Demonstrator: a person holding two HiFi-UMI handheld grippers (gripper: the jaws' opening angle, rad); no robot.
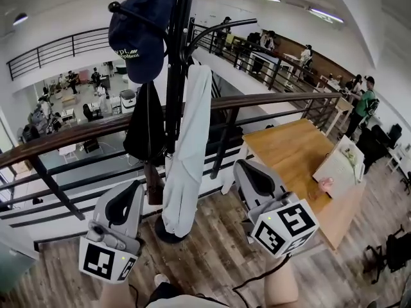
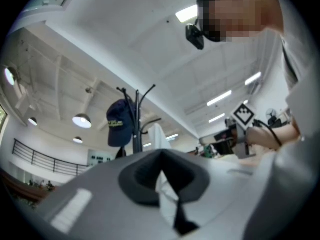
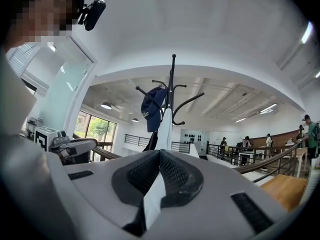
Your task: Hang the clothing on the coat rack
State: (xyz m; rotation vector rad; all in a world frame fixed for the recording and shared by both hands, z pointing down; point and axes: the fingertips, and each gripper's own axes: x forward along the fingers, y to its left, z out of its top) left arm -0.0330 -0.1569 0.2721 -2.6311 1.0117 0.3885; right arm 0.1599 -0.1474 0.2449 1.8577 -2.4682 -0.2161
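Clothing: a pale garment point(image 1: 189, 146) hangs full length from a hook on the coat rack point(image 1: 176, 56), draped close against the pole, its lower end near the rack's foot.
Other items on rack: a navy cap point(image 1: 138, 34) on an upper hook; a dark garment point(image 1: 146, 130) below it, on the side away from the pale one.
Left gripper point(image 1: 135, 186): jaws together, nothing between them; it sits just beside the garment's lower end, clear of it.
Right gripper point(image 1: 243, 167): jaws fully closed, empty; on the garment's other side, apart from it.
Rack position: on the wood floor point(image 1: 212, 255), against the railing point(image 1: 77, 136).
Surroundings: a wooden table point(image 1: 295, 153) by the railing, beyond the right gripper.
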